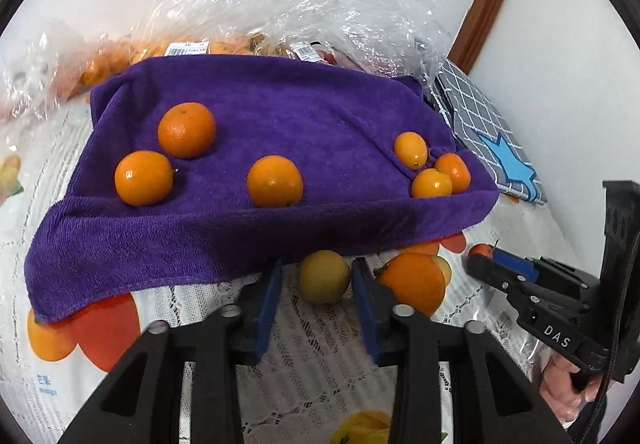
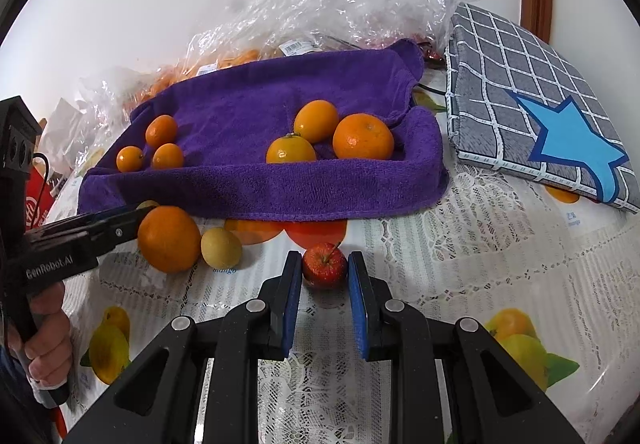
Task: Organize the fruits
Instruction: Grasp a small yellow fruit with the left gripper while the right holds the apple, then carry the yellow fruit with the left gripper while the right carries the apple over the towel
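A purple towel [image 1: 260, 228] [image 2: 260, 183] lies on the table with three oranges [image 1: 274, 181] [image 2: 363, 137] and three kumquats [image 1: 431, 183] [image 2: 168, 155] on it. In front of it lie a yellow-green fruit [image 1: 324, 276] [image 2: 221, 247], a large orange [image 1: 414, 282] [image 2: 169, 238] and a small red apple [image 2: 325, 265] [image 1: 480, 250]. My left gripper [image 1: 316, 276] is open, its fingers on either side of the yellow-green fruit. My right gripper [image 2: 325, 268] is open, its fingers on either side of the apple, which rests on the table.
Clear plastic bags [image 1: 280, 3] [image 2: 320, 3] with more fruit lie behind the towel. A grey checked pouch with a blue star [image 1: 488, 131] [image 2: 540, 115] lies at the right. The tablecloth [image 2: 440, 264] is lace with fruit prints.
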{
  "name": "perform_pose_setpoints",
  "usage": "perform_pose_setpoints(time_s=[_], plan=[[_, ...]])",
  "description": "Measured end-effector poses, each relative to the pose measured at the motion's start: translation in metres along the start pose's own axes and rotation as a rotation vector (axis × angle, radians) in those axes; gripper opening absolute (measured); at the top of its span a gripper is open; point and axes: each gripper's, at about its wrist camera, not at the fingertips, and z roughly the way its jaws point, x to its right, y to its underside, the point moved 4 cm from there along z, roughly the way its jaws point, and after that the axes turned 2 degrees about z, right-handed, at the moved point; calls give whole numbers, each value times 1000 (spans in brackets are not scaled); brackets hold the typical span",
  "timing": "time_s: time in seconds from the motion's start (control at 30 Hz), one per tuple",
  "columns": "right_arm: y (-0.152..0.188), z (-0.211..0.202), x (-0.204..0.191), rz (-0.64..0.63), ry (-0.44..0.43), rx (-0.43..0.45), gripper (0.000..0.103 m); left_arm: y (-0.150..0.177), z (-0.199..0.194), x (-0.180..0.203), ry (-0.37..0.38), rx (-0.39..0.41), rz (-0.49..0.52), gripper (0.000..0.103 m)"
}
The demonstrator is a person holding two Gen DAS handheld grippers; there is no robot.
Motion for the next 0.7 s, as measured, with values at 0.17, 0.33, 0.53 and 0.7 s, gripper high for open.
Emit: perform_pose_setpoints(time_s=[0.17,0.33,0.53,0.7], plan=[[0,0,1,2,-10,3,23,0,-8,-4,-8,31,-8,26],[0,-3,5,26,-27,17,23,0,-22,-15,5,88,-53,26],[-1,-6,3,28,-47,40,23,-5,-42,-26,-4,176,-86,26],[-1,-11,3,36,-59,63,23,-9,-53,-37,-7,222,-125,26]])
